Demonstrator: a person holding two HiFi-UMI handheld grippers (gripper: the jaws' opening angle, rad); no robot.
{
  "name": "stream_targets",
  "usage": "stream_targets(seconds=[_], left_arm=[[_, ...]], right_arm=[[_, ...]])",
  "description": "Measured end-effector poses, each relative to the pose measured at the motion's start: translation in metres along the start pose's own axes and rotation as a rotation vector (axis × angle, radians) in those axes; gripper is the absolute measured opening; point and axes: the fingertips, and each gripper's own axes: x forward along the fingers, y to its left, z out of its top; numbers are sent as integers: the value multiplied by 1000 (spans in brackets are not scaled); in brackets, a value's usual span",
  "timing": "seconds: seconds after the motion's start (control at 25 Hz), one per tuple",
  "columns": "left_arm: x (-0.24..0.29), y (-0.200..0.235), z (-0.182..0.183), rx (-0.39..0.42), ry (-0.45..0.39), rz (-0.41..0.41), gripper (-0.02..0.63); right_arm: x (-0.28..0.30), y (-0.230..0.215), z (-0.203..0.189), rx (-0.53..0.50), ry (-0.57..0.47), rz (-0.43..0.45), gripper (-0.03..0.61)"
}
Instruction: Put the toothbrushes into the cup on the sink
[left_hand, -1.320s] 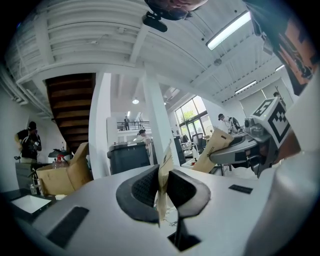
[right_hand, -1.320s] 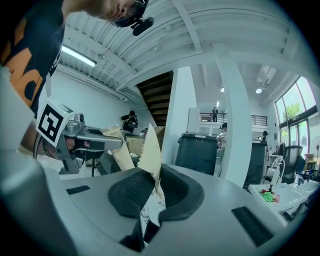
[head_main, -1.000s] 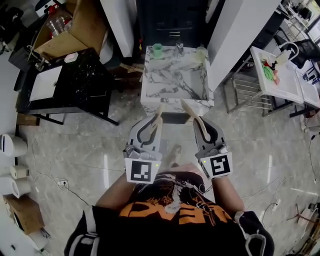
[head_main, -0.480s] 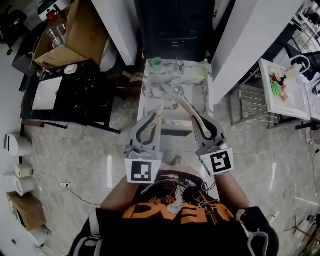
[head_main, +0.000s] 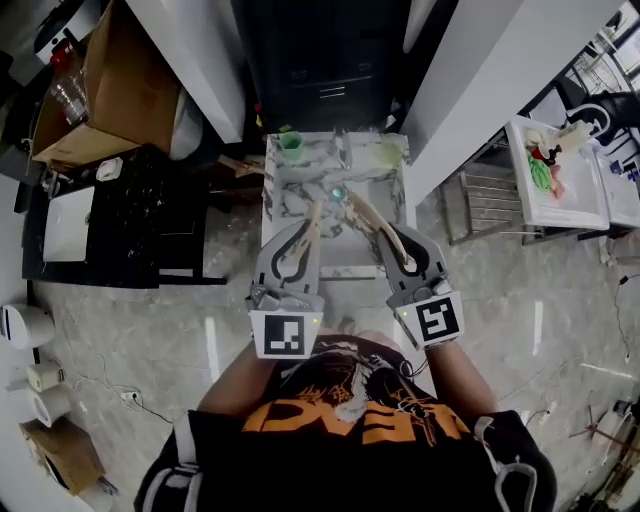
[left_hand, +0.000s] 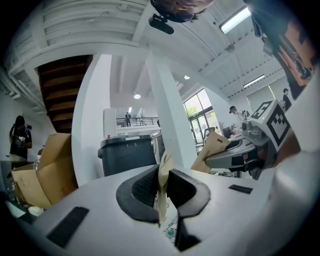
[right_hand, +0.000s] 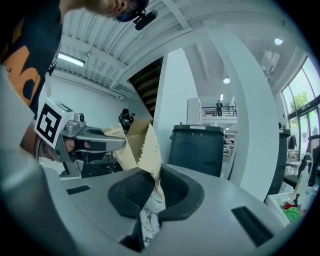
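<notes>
- The black desk (head_main: 140, 225) fills the left of my head view, a cardboard box (head_main: 125, 85) behind it.
- The marble sink (head_main: 288, 192) stands straight ahead of me, beyond both grippers.
- My left gripper (head_main: 304, 233) (left_hand: 162, 192) is clenched on a paper-wrapped toothbrush (head_main: 313, 212) (left_hand: 163, 175). The tan packet sits upright between the pads and points over the sink's near edge.
- My right gripper (head_main: 393, 241) (right_hand: 155, 195) is clamped on the second wrapped toothbrush (head_main: 362, 209) (right_hand: 146, 145). Its packet slants up and left over the basin, and its tip is near the other packet but apart from it.
- The green cup (head_main: 291, 146) stands on the sink's back left corner, well apart from both toothbrushes. I can't tell what is inside it.
</notes>
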Motion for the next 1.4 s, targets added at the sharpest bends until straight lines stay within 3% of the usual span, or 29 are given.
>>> stream_targets(seconds=[0.48, 1.0, 1.2, 1.4], left_arm=[[94, 54, -18, -25, -38, -124, 43], [128, 48, -9, -20, -44, -92, 43], [133, 41, -6, -2, -35, -96, 43], [134, 39, -11, 8, -2, -72, 43]], right_arm=[[83, -46, -3, 16, 38, -131, 43], [103, -90, -13, 26, 48, -76, 43], [104, -139, -49, 50, 123, -128, 43], [115, -203, -113, 102, 221, -217, 43]])
